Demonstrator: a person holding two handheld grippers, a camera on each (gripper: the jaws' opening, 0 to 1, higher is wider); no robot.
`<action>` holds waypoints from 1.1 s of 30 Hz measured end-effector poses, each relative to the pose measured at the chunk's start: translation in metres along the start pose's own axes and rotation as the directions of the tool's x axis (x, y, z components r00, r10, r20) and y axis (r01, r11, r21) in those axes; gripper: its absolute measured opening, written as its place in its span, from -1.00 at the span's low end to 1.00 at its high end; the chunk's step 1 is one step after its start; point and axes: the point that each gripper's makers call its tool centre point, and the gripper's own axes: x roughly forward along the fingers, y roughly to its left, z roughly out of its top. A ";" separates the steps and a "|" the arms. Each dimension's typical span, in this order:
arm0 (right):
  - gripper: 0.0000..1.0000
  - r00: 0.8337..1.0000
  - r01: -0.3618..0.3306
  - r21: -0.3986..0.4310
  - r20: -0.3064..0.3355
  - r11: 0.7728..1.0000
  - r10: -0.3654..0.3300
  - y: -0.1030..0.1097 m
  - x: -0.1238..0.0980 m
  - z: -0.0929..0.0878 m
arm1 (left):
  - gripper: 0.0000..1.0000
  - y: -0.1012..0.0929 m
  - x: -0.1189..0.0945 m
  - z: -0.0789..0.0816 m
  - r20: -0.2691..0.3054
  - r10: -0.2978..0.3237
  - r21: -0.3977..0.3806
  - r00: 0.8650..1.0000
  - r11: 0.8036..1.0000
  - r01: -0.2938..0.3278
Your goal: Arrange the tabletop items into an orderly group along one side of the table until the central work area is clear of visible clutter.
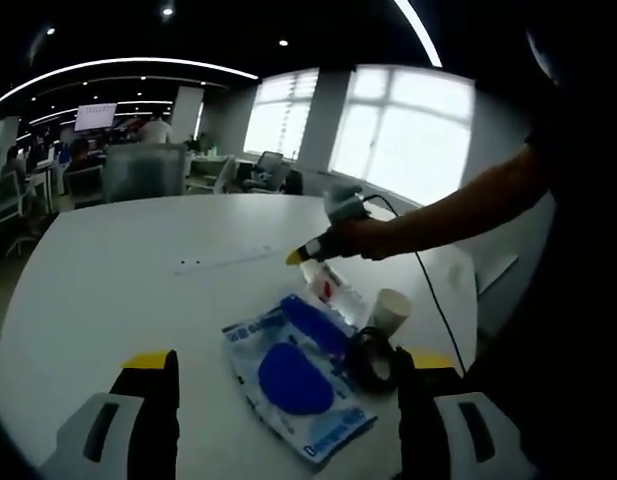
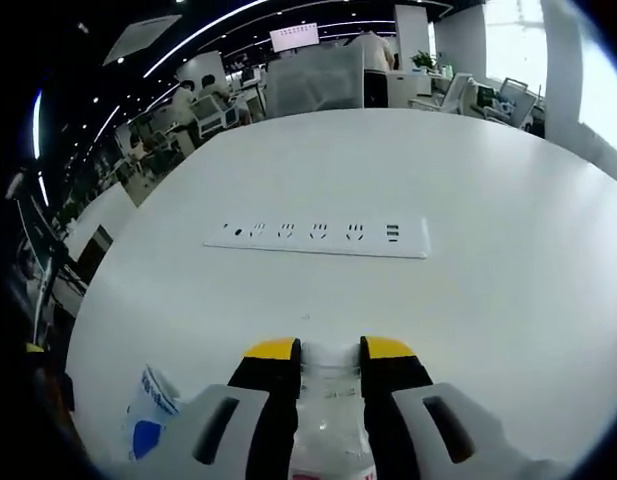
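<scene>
My left gripper (image 1: 288,362) stands wide open low over the white table (image 1: 138,280), nothing between its jaws. Just ahead of it lies a flat blue and white packet (image 1: 300,382). A black coiled item (image 1: 374,360) and a white paper cup (image 1: 391,308) sit to the packet's right. Beyond them a hand holds my right gripper (image 1: 300,256), which is shut on a clear plastic bottle (image 1: 330,286) with a red label. In the right gripper view the jaws (image 2: 330,350) clamp that bottle (image 2: 328,410) near its neck. The packet's corner (image 2: 148,420) peeks in at lower left.
A white power strip (image 2: 318,237) lies flush in the table's middle, also faint in the left gripper view (image 1: 228,262). The person's arm (image 1: 458,205) reaches in from the right, trailing a black cable (image 1: 438,310). Office chairs (image 1: 143,170) and desks stand past the far edge.
</scene>
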 end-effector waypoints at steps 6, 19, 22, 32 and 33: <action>-0.65 0.998 -0.010 -0.023 0.058 1.000 0.011 0.000 -0.016 0.015 | 0.79 -0.010 -0.004 0.003 0.013 -0.017 0.022 1.000 1.000 0.017; -0.65 0.983 -0.043 -0.065 0.174 0.997 0.053 0.010 -0.081 0.019 | 0.79 -0.039 -0.016 0.005 0.020 -0.047 0.065 0.999 0.997 0.046; -0.65 0.975 -0.051 -0.071 0.212 0.996 0.065 0.009 -0.092 0.018 | 0.79 -0.044 -0.019 0.005 0.023 -0.054 0.075 0.998 0.996 0.052; -0.65 0.955 -0.088 -0.083 0.275 0.993 0.108 0.006 -0.124 0.010 | 0.79 -0.057 -0.021 0.007 0.019 -0.076 0.107 0.997 0.992 0.074; -0.65 0.954 -0.090 -0.087 0.279 0.992 0.111 0.006 -0.129 0.008 | 0.79 -0.058 -0.021 0.008 0.020 -0.076 0.109 0.997 0.991 0.073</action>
